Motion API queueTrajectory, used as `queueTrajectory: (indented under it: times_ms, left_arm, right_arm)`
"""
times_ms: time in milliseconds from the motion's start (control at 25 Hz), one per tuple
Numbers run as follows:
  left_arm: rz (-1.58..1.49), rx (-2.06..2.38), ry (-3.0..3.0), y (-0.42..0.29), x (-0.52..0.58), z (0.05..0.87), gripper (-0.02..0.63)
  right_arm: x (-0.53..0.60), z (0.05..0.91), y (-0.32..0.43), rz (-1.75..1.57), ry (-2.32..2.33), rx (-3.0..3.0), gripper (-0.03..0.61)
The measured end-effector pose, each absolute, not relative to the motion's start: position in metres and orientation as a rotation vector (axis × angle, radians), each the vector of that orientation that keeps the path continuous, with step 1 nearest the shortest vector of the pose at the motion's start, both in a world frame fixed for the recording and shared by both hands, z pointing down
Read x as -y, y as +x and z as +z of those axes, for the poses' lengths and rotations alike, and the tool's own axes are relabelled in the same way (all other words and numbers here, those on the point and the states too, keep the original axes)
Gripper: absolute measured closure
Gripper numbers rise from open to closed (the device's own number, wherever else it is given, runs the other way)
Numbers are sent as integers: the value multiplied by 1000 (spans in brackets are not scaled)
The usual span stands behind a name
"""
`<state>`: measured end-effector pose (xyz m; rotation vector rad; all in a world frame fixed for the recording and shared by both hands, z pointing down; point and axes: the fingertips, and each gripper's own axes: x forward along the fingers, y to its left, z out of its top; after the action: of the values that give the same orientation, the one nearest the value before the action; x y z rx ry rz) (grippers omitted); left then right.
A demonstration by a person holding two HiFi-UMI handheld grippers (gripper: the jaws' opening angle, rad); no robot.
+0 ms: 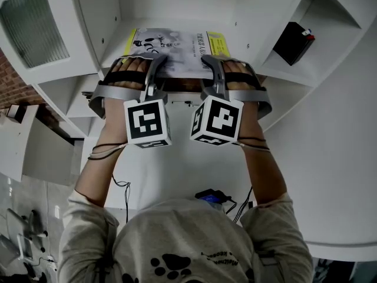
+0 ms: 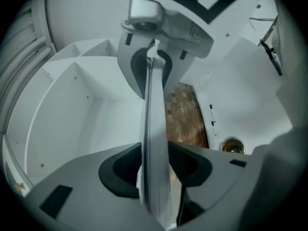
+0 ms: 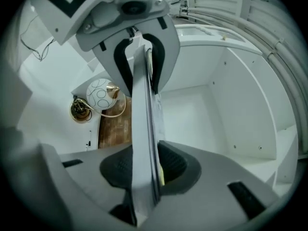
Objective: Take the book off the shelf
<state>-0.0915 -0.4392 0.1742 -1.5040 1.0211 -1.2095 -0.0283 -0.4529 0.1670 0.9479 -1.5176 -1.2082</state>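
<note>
A thin book (image 1: 177, 46) with a grey-white cover and a yellow strip lies flat in the middle compartment of the white shelf (image 1: 94, 22). My left gripper (image 1: 156, 66) grips its near left part and my right gripper (image 1: 212, 66) its near right part. In the left gripper view the book's edge (image 2: 155, 129) runs between the pads of the left gripper (image 2: 155, 170), which press on it, and the right gripper (image 2: 161, 28) shows at its far end. The right gripper view mirrors this: the book (image 3: 142, 129) sits clamped in the right gripper (image 3: 144, 170).
A black box (image 1: 293, 42) sits in the shelf compartment to the right. Slanted white dividers close in the book's compartment on both sides. A white tabletop (image 1: 177, 170) lies below my arms. Brown floor (image 2: 185, 119) and a round patterned ball (image 3: 98, 94) show beyond the shelf.
</note>
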Motion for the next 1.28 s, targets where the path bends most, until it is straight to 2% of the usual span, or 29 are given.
queueTrajectory:
  times_ms: [40,120,160,240,280,760,1080,1280]
  left_arm:
    - [-1225,-1024,-1491,-94,442,177,433]
    - [-1213,-1041,-1487,-96,444,176,423]
    - [-1195,-1052,-1495,-96,443,174,432]
    - [-1174,-1067,-1500,-95,440,168,507]
    - [-1176,-1067,-1494,-94,440,166,518]
    - [-1173,-1107,-1427,-92,414,165,535]
    - [-1145,-1133,-1390,-80,339,174,538]
    - [-1138,-1152,-1351,-83,334,168,541]
  right_arm:
    - [453,167,-28,-1208,951,1522,479]
    - [453,167,-28,-1211,952,1526,479]
    - [452,167,-28,-1214,951,1523,480]
    - [452,167,-28,-1222,950,1517,481]
    - [452,166,-28,-1226,952,1513,484]
    - [427,167,-25,-1270,960,1509,494]
    - [352,172,-13,-1323,992,1499,495]
    - [349,169,-15,-1342,1001,1520,499]
